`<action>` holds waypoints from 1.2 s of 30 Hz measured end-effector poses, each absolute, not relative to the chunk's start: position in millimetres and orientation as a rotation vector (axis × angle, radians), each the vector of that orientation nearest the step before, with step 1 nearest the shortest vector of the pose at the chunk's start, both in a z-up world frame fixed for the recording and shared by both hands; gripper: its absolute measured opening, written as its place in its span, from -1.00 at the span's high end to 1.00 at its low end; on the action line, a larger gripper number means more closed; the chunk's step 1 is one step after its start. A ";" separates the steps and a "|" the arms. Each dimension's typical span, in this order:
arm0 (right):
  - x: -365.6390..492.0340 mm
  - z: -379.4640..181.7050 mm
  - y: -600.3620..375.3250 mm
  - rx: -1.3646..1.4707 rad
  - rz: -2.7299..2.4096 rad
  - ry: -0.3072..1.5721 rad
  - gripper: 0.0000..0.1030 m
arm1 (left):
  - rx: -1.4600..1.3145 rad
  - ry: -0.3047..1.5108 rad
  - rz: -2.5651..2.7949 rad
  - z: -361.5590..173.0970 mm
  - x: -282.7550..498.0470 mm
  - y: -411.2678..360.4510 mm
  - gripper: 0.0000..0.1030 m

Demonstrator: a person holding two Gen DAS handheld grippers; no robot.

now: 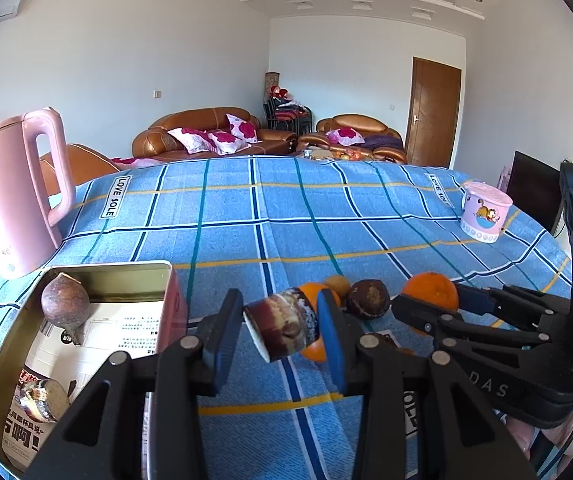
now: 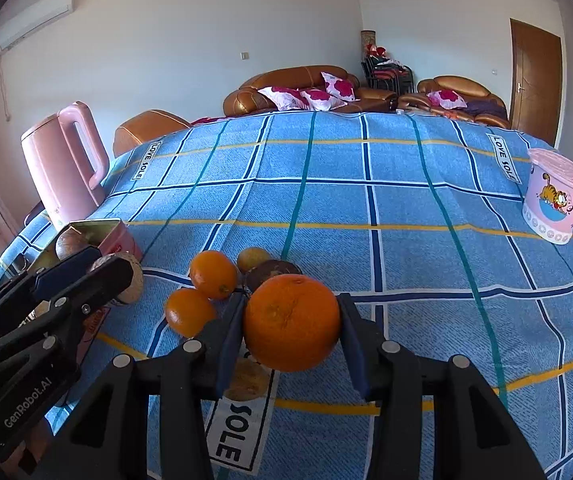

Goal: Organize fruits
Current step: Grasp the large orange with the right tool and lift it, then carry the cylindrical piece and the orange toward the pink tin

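I'm clamping my right gripper (image 2: 291, 330) on the big orange (image 2: 292, 322) just above the blue checked cloth (image 2: 406, 208), beside the other fruit (image 2: 212, 274), while my left gripper (image 1: 276, 332) is gripping a small brown cup (image 1: 282, 328), tilted, just right of the open tin (image 1: 102, 276).

place: home living room, probably | cues: leather sofas (image 1: 206, 136); pink kettle (image 1: 18, 196)

We count three round orange oranges (image 2: 292, 322), one pink plastic kettle (image 2: 62, 168) and one gold metal tin (image 1: 86, 276).
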State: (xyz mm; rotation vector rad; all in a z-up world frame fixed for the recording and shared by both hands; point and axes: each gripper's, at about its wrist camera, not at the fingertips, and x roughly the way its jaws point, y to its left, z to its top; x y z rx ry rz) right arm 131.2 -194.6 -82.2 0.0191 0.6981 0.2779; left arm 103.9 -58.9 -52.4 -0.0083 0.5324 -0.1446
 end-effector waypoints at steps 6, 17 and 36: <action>119.8 -73.8 -190.9 -0.008 0.289 0.621 0.08 | -0.002 0.496 -0.138 -48.9 97.7 -58.9 0.22; 109.0 -66.4 -190.5 -0.014 0.293 0.550 0.08 | -0.002 0.459 -0.130 -45.7 92.7 -57.7 0.22; 84.5 -54.0 -190.3 -0.041 0.286 0.401 0.08 | 0.004 0.385 -0.114 -40.5 79.8 -56.6 0.22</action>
